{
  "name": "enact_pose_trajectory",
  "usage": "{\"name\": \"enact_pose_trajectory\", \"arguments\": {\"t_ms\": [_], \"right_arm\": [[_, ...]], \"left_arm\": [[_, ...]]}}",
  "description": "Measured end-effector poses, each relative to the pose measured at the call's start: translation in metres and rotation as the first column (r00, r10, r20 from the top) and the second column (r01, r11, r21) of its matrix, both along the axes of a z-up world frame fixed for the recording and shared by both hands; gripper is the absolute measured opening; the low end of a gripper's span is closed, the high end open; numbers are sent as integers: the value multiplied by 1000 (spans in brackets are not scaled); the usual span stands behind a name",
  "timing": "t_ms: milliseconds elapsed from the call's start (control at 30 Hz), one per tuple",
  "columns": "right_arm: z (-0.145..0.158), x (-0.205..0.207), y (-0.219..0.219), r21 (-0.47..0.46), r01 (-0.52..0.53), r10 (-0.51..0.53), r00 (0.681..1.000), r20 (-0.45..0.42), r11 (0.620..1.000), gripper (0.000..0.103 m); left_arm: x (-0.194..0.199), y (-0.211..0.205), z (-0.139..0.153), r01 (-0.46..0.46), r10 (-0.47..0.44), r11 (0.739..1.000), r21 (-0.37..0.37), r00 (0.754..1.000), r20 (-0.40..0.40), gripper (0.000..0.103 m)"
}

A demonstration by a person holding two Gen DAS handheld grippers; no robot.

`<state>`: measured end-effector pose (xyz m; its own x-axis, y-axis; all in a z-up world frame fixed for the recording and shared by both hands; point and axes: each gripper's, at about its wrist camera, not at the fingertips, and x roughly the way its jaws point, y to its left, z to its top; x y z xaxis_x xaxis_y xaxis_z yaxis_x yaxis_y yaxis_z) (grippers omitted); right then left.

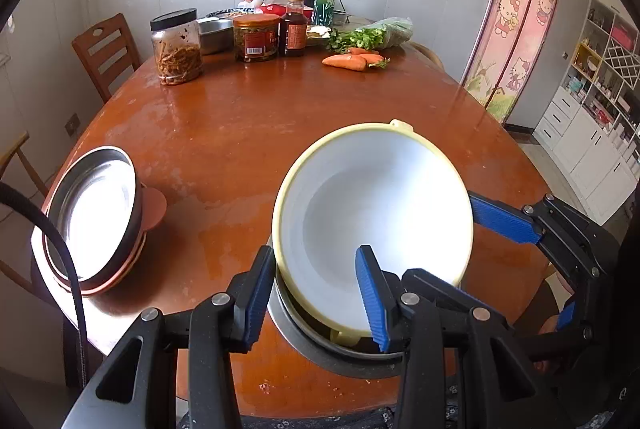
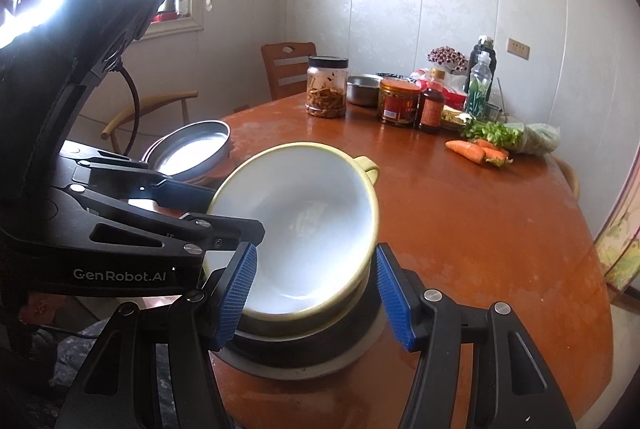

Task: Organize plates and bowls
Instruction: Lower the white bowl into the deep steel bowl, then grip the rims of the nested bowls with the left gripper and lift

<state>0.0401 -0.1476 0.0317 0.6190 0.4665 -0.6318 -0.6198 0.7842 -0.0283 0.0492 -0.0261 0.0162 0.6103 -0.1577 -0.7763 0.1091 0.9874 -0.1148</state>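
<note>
A white bowl with a yellow rim (image 1: 372, 201) (image 2: 296, 221) leans tilted inside a steel bowl (image 1: 320, 351) (image 2: 304, 357) at the near edge of the round wooden table (image 1: 260, 133). My left gripper (image 1: 316, 297) (image 2: 200, 209) is shut on the white bowl's near-left rim, one pad outside the wall and one inside. My right gripper (image 2: 316, 299) straddles the lower part of both bowls. One of its fingers (image 1: 500, 221) reaches the white bowl's right rim, and I cannot see whether its pads press. A steel plate (image 1: 92, 213) (image 2: 188, 149) tops reddish plates at the left.
At the far side stand a black-lidded jar (image 1: 176, 49), a red-lidded jar (image 1: 256, 37), a sauce bottle (image 1: 294, 27), a steel pot, carrots (image 1: 348, 61) and bagged greens. Wooden chairs (image 1: 106, 49) ring the table. A black cable (image 1: 68, 261) hangs at the left.
</note>
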Motion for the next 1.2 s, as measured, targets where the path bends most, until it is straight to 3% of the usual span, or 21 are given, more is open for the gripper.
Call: {"name": "enact_pose_trajectory", "arguments": {"t_ms": [400,600,1200], "right_arm": [[1,0,1,-11,8,-8,1000,1,1000,65],[3,-3,0,3,3,-3,1000,-11,1000,70],[24,-21,-12,2,54,-54,997,55,999,77]], "left_arm": [[-4,3,0,-6,6,1000,6,1000,10,42],[-8,6,3,-16,16,1000,1,1000,23,44],[-24,24,21,-73,74,997,-5,995,62,50]]}}
